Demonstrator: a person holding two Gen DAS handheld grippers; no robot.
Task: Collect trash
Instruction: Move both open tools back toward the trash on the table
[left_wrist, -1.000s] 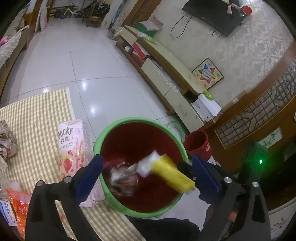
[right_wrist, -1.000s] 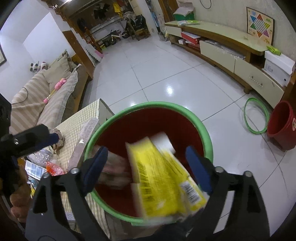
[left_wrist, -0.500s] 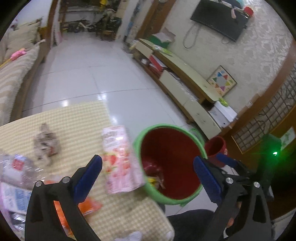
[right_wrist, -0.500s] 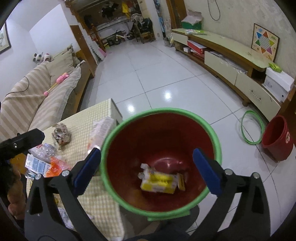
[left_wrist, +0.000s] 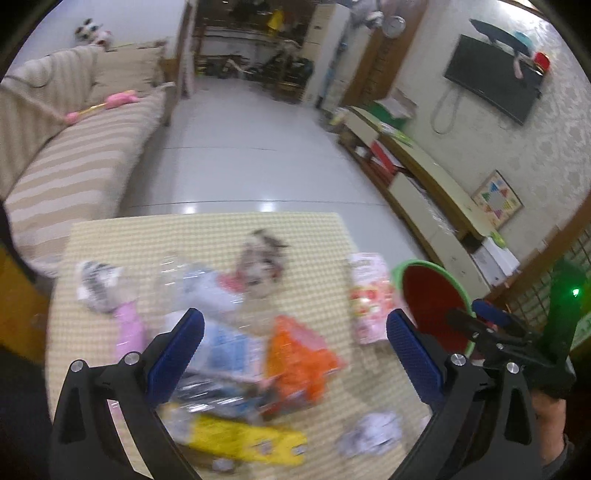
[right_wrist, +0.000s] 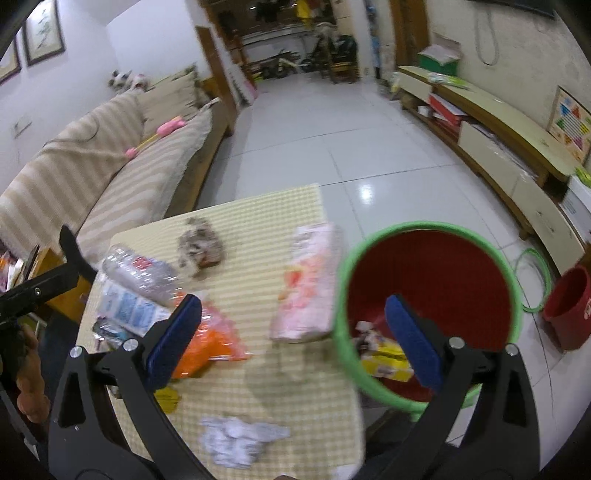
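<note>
Hovering over the desk (left_wrist: 207, 236), left gripper (left_wrist: 291, 347) fingers wide apart, empty; blurred trash pile (left_wrist: 258, 354) lies between them, writing unreadable. Right gripper (right_wrist: 295, 332) likewise wide, empty, pink snack box (right_wrist: 306, 288) between fingers, green-rimmed bin (right_wrist: 436, 280) behind right finger.

Striped sofa (right_wrist: 122, 177) along left wall, pink toy (right_wrist: 159, 134) lying on it; low cabinet (right_wrist: 509, 162) at right; small red bucket (right_wrist: 570, 308) on white floor tiles (right_wrist: 332, 147).
</note>
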